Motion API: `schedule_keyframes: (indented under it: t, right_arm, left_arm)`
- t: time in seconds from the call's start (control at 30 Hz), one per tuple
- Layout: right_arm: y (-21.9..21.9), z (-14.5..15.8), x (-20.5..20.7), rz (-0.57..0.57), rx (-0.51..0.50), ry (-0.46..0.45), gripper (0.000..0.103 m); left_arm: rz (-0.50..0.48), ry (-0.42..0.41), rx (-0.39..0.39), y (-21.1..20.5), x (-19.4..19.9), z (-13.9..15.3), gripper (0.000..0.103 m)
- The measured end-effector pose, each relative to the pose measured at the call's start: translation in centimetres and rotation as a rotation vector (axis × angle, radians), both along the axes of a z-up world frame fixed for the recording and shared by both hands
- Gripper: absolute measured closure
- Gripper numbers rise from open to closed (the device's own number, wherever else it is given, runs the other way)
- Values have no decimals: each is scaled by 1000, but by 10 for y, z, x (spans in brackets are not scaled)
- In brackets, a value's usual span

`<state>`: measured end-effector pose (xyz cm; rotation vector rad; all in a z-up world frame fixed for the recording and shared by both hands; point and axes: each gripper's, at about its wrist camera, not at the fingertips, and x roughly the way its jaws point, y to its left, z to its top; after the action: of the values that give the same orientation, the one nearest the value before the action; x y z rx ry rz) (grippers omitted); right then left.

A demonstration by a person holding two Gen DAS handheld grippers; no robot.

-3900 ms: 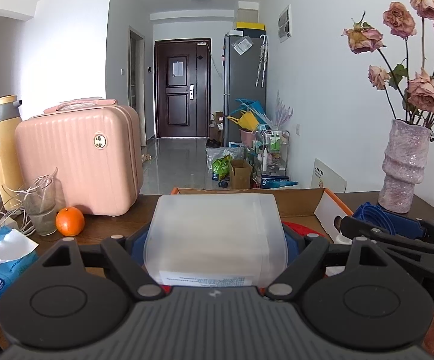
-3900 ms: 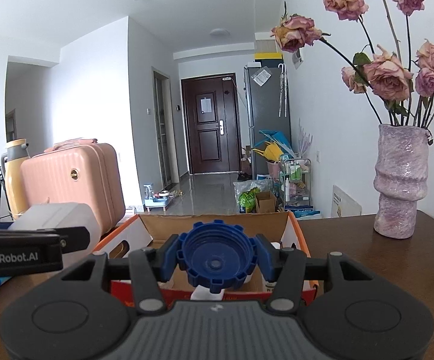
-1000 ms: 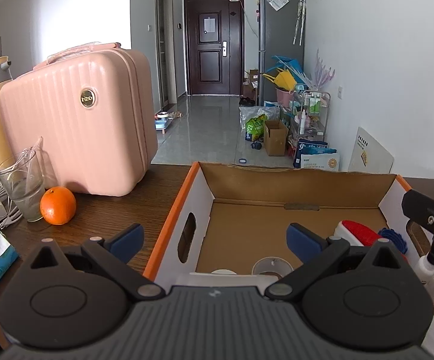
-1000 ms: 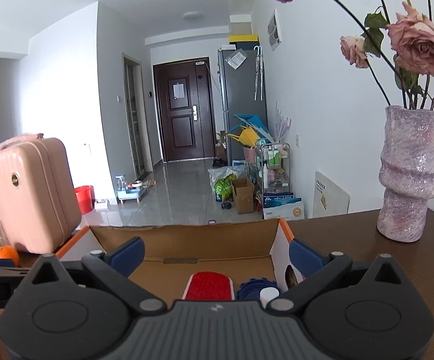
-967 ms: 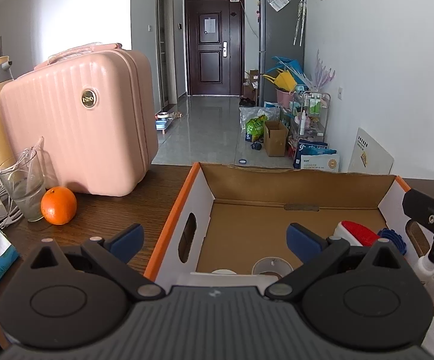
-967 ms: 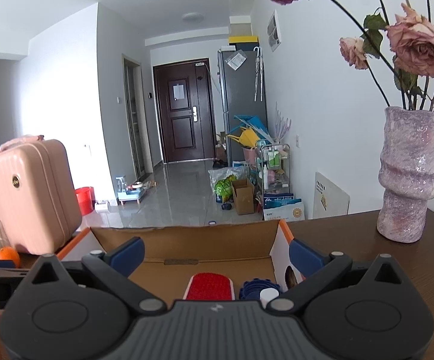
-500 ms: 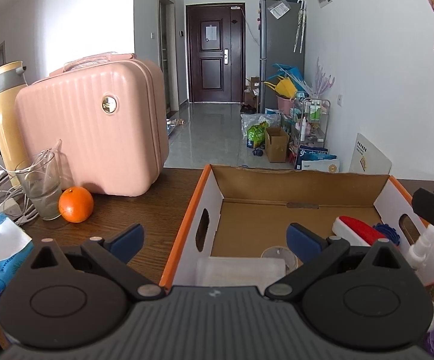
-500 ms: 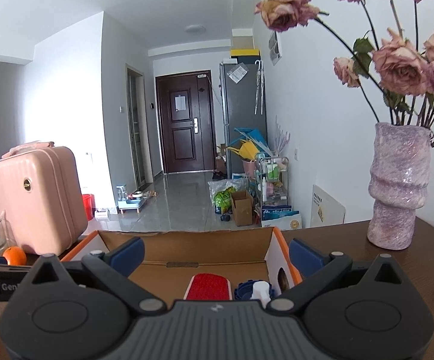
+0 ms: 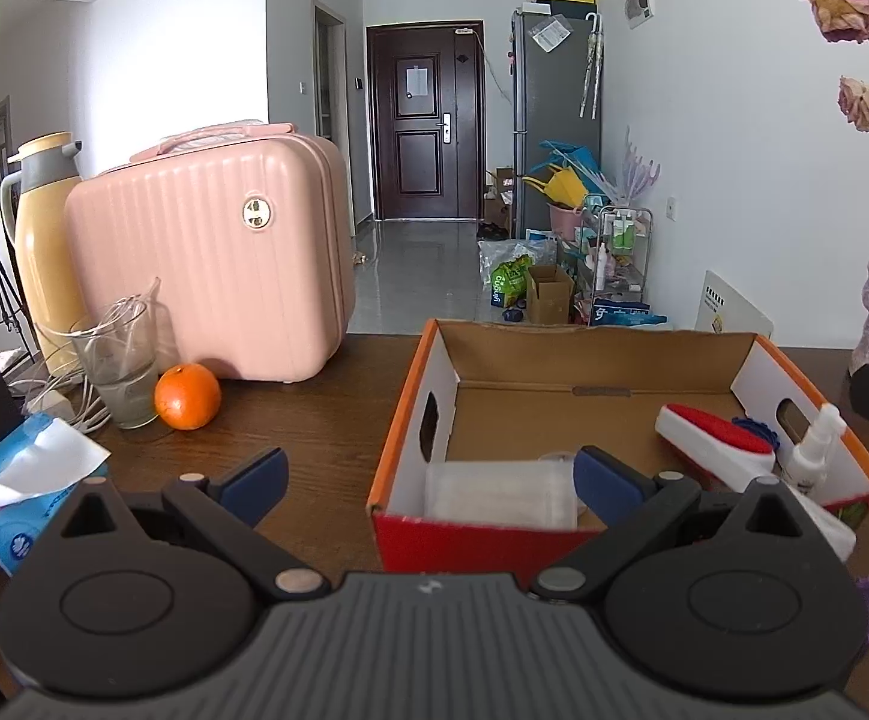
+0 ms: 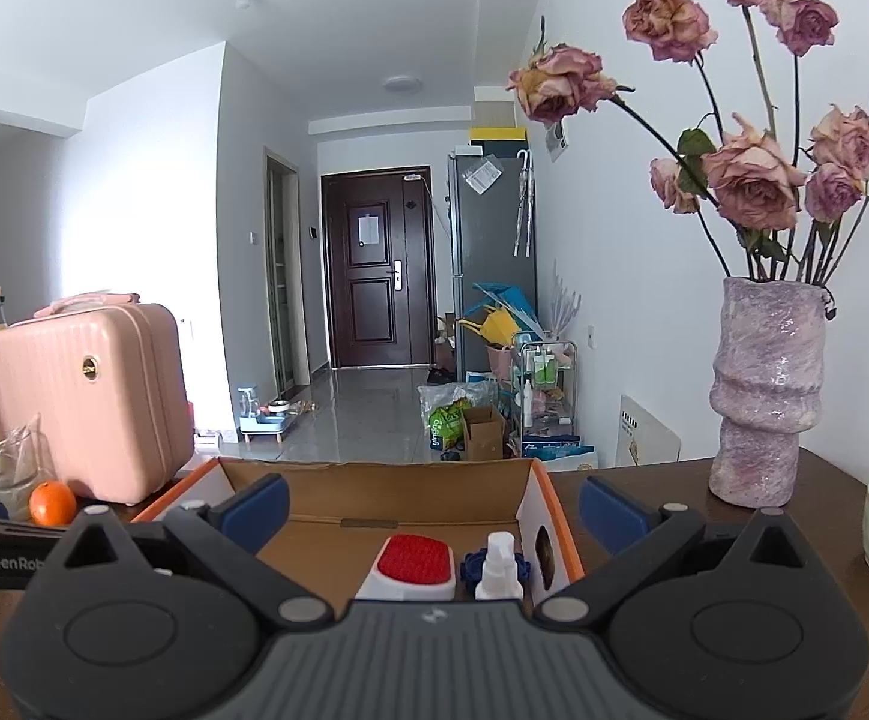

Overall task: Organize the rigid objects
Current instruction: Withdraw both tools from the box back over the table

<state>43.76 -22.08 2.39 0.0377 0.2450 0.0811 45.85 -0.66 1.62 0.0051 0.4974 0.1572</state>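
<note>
Now both claws spread and empty, left gripper [image 9: 428, 477] just short of cardboard box [image 9: 602, 354], right gripper [image 10: 431, 507] above it.

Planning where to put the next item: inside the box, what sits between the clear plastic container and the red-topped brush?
Bare cardboard floor of the box, in the left wrist view, between the clear container and the brush.

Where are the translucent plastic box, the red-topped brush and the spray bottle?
translucent plastic box [image 9: 497, 492], left wrist view, its frosted top.
red-topped brush [image 10: 414, 558], right wrist view, red pad.
spray bottle [image 10: 499, 567], right wrist view, white nozzle head.
</note>
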Motion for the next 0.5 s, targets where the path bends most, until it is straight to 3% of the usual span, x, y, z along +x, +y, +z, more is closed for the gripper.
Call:
schedule_keyframes:
  t: [0.5]
  right_arm:
    - [2, -14, -58, 37, -39, 17, 0]
  left_arm:
    - [-32, -9, 23, 2, -62, -6, 0]
